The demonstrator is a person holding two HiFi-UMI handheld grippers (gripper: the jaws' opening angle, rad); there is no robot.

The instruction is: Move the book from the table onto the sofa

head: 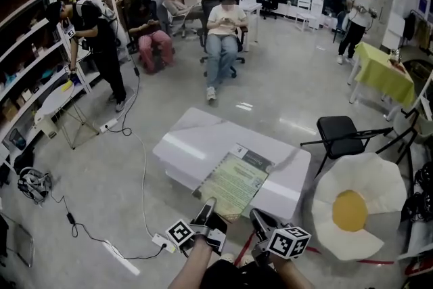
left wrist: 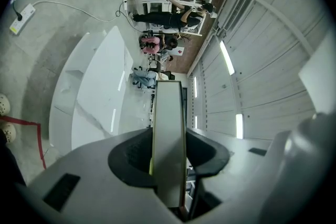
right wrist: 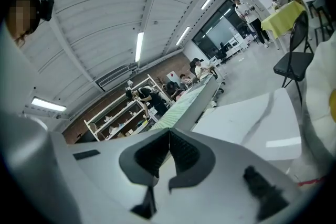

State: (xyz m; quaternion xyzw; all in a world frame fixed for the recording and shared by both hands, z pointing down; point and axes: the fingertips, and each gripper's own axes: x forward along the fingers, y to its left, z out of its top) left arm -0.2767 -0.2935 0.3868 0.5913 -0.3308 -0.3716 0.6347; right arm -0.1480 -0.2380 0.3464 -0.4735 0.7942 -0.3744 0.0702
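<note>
**Book (head: 233, 183) held at its near edge by both grippers, over the table (head: 196, 139).**
The left gripper (head: 209, 205) pinched the book's full thickness. The right gripper (head: 256, 215) had its jaws almost together on a thin edge of it. The book's long axis ran straight out from both, away from the person. The egg-shaped seat (head: 379, 179), judged to be the sofa, lay to the right, nearer the right gripper.

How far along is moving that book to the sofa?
Done: the left tool and right tool grip the green-covered book at its near edge. In hand: it hangs over the white table edge, apparently lifted. Left: carrying it to the white fried-egg-shaped sofa on the right.
</note>
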